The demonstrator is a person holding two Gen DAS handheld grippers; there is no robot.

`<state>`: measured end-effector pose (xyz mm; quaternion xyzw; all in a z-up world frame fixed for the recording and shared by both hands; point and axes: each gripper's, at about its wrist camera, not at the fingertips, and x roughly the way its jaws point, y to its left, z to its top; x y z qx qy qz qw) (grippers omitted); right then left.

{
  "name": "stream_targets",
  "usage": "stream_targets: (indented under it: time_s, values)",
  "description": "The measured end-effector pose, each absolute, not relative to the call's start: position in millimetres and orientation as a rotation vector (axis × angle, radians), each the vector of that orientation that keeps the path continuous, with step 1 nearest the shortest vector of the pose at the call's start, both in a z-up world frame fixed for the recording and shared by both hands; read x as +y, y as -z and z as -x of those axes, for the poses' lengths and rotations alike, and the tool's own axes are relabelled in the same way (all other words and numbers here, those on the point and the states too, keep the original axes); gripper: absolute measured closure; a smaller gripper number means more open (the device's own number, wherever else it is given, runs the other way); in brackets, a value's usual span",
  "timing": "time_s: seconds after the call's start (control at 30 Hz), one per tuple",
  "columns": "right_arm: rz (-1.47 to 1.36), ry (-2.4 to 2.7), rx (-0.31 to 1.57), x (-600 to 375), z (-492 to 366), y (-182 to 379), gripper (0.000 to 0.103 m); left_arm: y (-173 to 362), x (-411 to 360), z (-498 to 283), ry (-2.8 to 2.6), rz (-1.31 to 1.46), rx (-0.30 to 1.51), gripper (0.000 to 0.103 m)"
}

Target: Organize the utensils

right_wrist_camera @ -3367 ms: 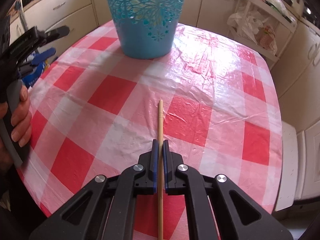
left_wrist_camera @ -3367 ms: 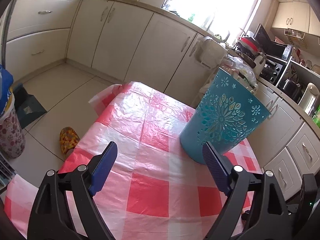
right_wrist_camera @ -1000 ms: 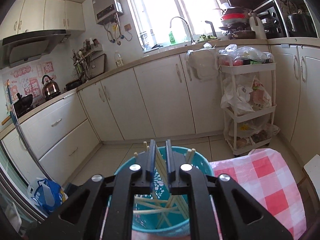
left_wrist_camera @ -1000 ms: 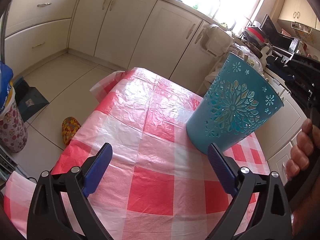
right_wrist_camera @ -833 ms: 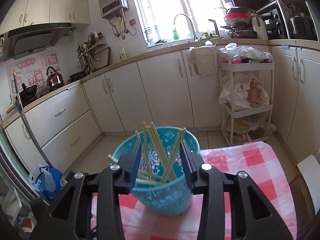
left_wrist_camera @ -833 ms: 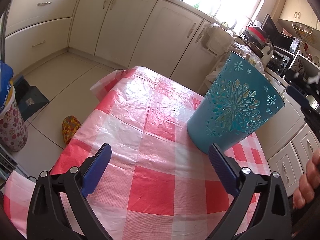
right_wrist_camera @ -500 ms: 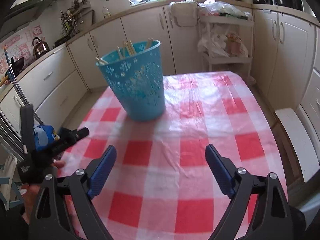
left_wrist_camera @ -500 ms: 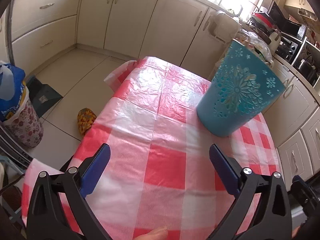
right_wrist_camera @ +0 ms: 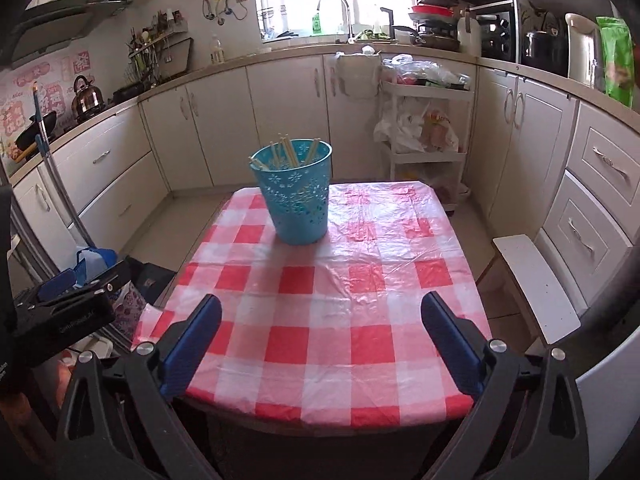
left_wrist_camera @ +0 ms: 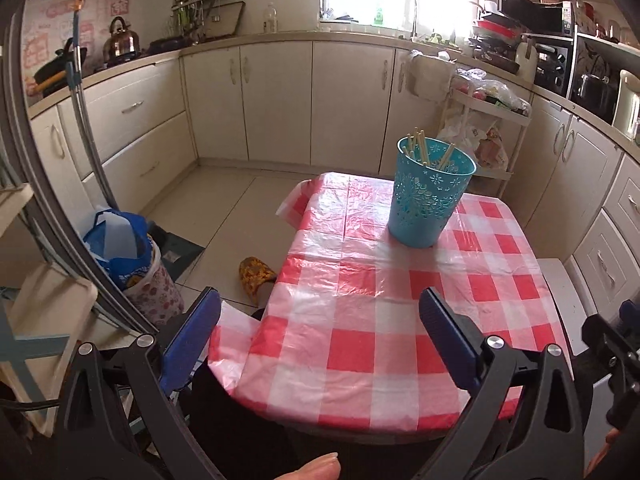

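A turquoise perforated basket point(left_wrist_camera: 430, 196) stands on the far part of the table with the red-and-white checked cloth point(left_wrist_camera: 384, 312). Several wooden chopsticks point(left_wrist_camera: 420, 148) stick up out of it. The basket point(right_wrist_camera: 296, 196) and chopsticks point(right_wrist_camera: 290, 150) also show in the right wrist view. My left gripper point(left_wrist_camera: 320, 336) is open and empty, held back over the table's near edge. My right gripper point(right_wrist_camera: 320, 336) is open and empty, also back at the near edge. The left gripper's body shows in the right wrist view point(right_wrist_camera: 68, 304) at the left.
A white stool point(right_wrist_camera: 536, 280) stands right of the table. A floral bin with a blue bag point(left_wrist_camera: 132, 264) and a yellow slipper point(left_wrist_camera: 254, 274) are on the floor at the left. Cabinets and a white trolley point(right_wrist_camera: 424, 136) line the far walls.
My right gripper, shut on a chopstick, carried it over the basket, opened and let it drop in. Both grippers then pulled back and up from the table; the basket looks farther away.
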<state>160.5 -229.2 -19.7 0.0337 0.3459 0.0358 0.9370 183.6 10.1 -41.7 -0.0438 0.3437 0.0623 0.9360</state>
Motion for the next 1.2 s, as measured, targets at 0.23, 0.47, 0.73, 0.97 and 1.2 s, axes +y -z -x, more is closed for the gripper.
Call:
stream_targets:
  time_s: [0.23, 0.47, 0.73, 0.97, 1.2]
  values:
    - [-0.146, -0.139, 0.656, -224, -102, -12, 0.007, 19, 10, -129, -0.105, 0.080, 0.742, 0.008]
    - [-0.162, -0.141, 0.592, -223, -53, -32, 0.007, 4, 7, -80, -0.129, 0.040, 0.697, 0.008]
    - [-0.142, -0.149, 0.560, -221, -18, -46, 0.007, -20, 3, -43, -0.093, 0.053, 0.625, 0.008]
    - [-0.136, -0.141, 0.532, -221, -4, -55, 0.007, -30, 0, -30, -0.076, 0.048, 0.604, 0.008]
    - [-0.119, -0.156, 0.536, -215, 2, -56, 0.007, -37, 2, -19, -0.087, 0.065, 0.584, 0.008]
